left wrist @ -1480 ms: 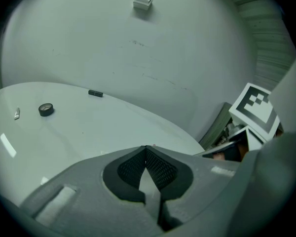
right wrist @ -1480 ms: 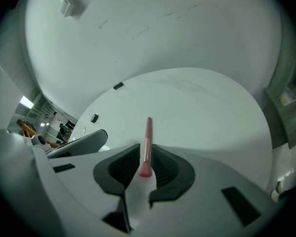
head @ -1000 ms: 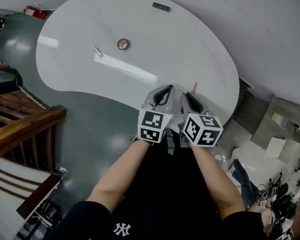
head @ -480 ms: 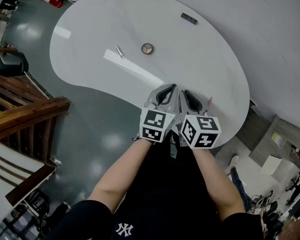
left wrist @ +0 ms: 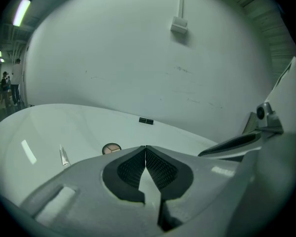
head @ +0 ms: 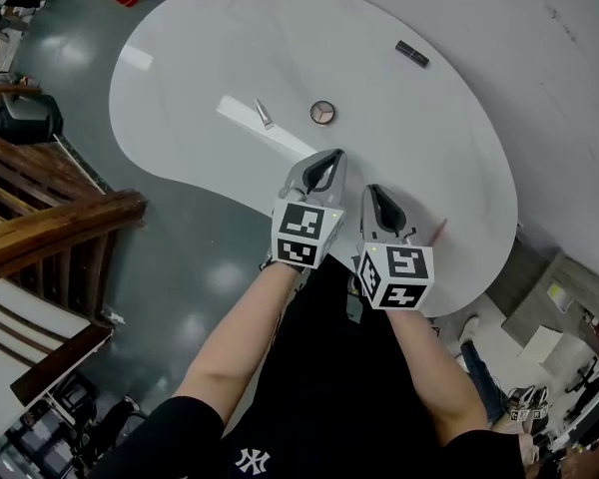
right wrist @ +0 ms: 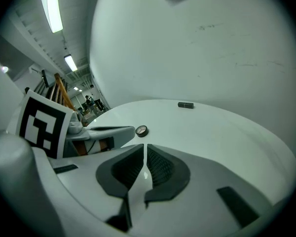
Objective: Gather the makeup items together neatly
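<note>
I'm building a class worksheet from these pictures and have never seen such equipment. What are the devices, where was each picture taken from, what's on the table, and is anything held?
A person holds a two-jaw gripper in each hand: the left gripper and the right gripper. One picture comes from a head camera looking down; the other two come from cameras riding on each gripper. On the white table lie a round compact, a silver tube, a black case and a pink stick. Both grippers are closed and hold nothing.
</note>
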The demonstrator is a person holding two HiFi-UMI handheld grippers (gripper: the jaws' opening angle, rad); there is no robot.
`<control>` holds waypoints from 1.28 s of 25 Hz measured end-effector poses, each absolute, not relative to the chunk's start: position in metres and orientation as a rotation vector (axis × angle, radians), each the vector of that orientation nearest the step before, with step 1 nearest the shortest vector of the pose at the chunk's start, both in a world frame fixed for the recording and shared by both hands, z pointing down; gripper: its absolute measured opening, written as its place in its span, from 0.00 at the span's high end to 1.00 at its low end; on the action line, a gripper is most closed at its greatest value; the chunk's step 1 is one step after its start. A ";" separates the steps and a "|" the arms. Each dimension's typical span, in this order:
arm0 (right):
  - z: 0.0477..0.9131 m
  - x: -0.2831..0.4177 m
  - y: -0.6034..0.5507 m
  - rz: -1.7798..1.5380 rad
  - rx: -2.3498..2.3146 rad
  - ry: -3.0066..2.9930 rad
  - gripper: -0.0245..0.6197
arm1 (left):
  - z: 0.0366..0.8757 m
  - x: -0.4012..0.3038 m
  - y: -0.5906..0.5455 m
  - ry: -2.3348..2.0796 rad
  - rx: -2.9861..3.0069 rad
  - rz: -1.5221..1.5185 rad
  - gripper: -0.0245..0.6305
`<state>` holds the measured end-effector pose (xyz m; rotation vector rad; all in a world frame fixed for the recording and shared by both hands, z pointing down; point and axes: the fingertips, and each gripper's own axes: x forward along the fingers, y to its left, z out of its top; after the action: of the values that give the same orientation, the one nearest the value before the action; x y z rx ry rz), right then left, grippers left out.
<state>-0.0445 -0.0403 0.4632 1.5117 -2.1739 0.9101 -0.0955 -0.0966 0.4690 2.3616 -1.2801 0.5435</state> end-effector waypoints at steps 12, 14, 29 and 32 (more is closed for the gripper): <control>0.478 -0.074 -0.056 0.877 1.482 -2.210 0.92 | 0.492 -0.121 -0.152 -1.308 2.410 0.629 0.85; 0.481 -0.074 -0.056 0.889 1.483 -2.205 0.92 | 0.497 -0.123 -0.158 -1.315 2.417 0.648 0.78; 0.488 -0.070 -0.058 0.903 1.517 -2.182 0.92 | 0.532 -0.123 -0.183 -1.262 2.441 0.777 0.60; 0.489 -0.067 -0.059 0.911 1.529 -2.173 0.92 | 0.537 -0.122 -0.184 -1.235 2.436 0.812 0.60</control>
<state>-0.0675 -0.0585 0.4891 1.5287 -2.1730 0.9105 -0.1220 -0.1835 0.5367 2.4362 -1.2350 0.8116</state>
